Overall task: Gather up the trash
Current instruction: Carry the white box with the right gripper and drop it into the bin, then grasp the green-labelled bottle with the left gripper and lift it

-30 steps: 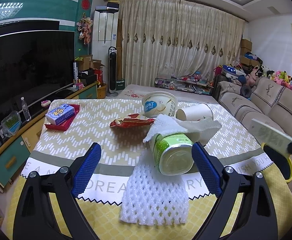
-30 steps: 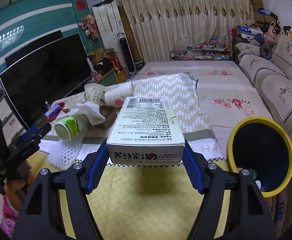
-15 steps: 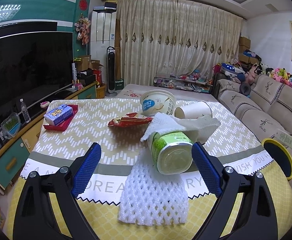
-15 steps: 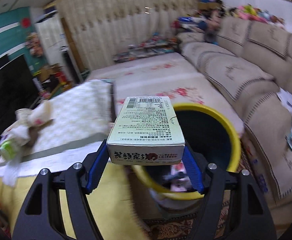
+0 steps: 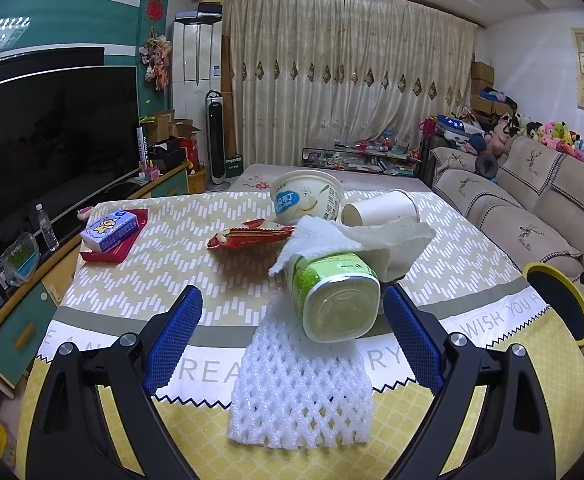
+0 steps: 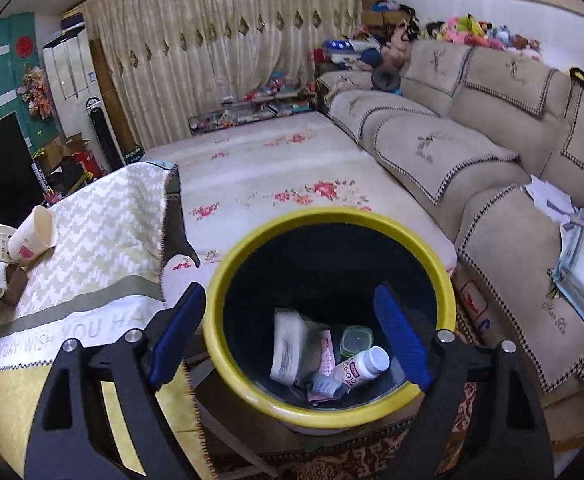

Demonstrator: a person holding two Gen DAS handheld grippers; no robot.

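My right gripper is open and empty, right above the yellow-rimmed bin. The carton lies inside the bin with a white pill bottle and other trash. My left gripper is open over the table, its fingers either side of a green cup lying on its side on white foam netting. A white tissue drapes over the cup. Behind lie a red snack wrapper, a paper bowl and a paper cup. The bin also shows at the table's right in the left wrist view.
A tissue pack sits on a red tray at the table's left. A TV and cabinet stand left of the table. A sofa runs along the right, with a flowered mat behind the bin.
My right gripper swung from the table to over the bin, opened and let the carton drop into it. My left gripper stayed put.
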